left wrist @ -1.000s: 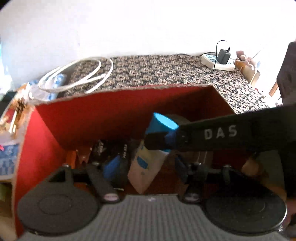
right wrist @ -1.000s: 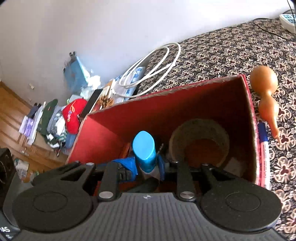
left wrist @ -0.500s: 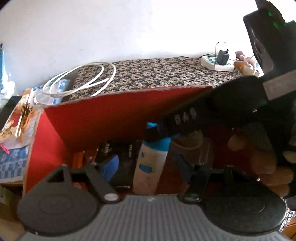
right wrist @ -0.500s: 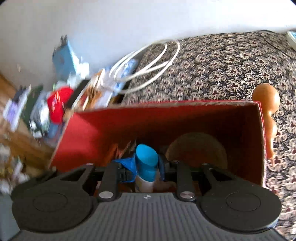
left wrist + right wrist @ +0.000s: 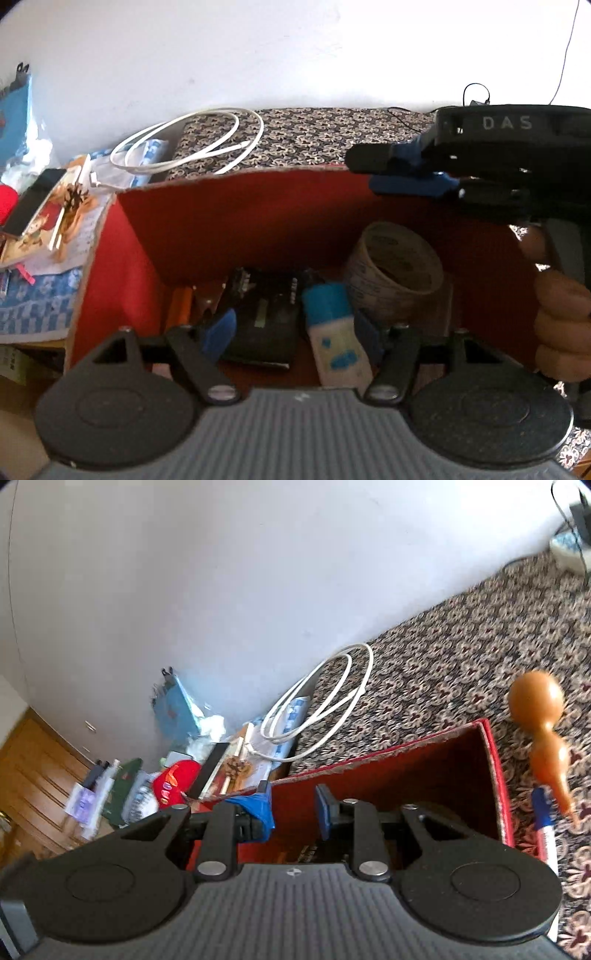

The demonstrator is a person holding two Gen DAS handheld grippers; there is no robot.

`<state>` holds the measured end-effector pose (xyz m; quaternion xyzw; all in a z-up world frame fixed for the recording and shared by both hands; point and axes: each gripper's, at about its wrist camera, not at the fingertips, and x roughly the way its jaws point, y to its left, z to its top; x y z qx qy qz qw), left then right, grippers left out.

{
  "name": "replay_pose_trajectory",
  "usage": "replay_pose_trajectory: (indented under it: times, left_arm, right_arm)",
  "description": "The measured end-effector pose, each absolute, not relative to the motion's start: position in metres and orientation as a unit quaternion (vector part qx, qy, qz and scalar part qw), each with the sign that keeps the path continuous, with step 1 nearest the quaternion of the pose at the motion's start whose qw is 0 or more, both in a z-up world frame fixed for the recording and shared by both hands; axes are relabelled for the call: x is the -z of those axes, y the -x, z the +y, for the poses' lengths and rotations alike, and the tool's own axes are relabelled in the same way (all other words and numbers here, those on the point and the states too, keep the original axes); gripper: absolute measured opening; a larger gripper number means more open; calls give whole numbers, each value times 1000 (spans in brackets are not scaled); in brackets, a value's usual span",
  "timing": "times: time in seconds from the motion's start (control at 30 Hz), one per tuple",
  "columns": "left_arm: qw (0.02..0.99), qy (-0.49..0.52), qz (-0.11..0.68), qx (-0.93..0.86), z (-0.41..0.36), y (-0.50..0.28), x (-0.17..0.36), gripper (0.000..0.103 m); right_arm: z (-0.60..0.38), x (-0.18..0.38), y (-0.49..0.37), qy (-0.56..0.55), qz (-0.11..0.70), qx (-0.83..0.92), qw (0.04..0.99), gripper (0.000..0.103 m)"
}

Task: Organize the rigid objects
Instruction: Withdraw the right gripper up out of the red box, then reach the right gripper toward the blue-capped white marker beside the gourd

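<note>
- Blue-capped, cream-bodied bottle lies inside the red box, cap toward the far wall and base toward the near side. Its long axis runs near to far.
- Directly above it hangs the left gripper, pointing down into the box. Its jaws stand wide apart, one on each side of the bottle. The right pad is just beside the bottle, but I see no pad pressing on it, so the bottle looks released.
- Counted in the box: one bottle, one brown tape roll to its right, and one black device to its left. Something orange sits further left, too dim to name.
- Above the far right corner of the box is the right gripper, held by a hand. Its jaws are a little apart with nothing between them.
- Outside the box, on the patterned cloth, lie one brown gourd and one blue-capped pen. Both are just right of the right wall of the box.
- The pen runs near to far along that wall, and the gourd has its bulb far and its tip near.
- Judging from this, these two are the rigid things left to put away. The right gripper is the nearer one and would need to swing right, away from the box, to reach them.
- One white cable lies coiled beyond the far left corner of the box.
</note>
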<state>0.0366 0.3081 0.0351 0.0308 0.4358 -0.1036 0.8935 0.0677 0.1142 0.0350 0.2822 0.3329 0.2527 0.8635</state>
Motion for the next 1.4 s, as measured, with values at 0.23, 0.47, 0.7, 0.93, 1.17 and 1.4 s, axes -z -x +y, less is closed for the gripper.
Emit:
replay_pose_trajectory:
  times: [0.23, 0.47, 0.7, 0.93, 1.17, 1.4]
  left_arm:
    - [898, -72, 427, 75, 293, -30, -41, 68]
    - [904, -107, 410, 52, 279, -20, -55, 74]
    - [907, -110, 404, 41, 272, -4, -72, 77]
    - [911, -122, 392, 30, 263, 10, -83, 78]
    - [907, -124, 401, 4, 252, 19, -83, 78]
    - [908, -119, 400, -34, 236, 30, -90, 78]
  right_arm:
    - [112, -41, -49, -228, 348, -197, 888, 8]
    - [101, -42, -23, -246, 353, -181, 884, 9]
    - [89, -48, 1, -284, 352, -188, 872, 10]
    - [83, -57, 24, -262, 340, -198, 881, 11]
    - [69, -57, 30, -269, 347, -215, 872, 11]
    - [53, -61, 33, -262, 356, -257, 860, 11]
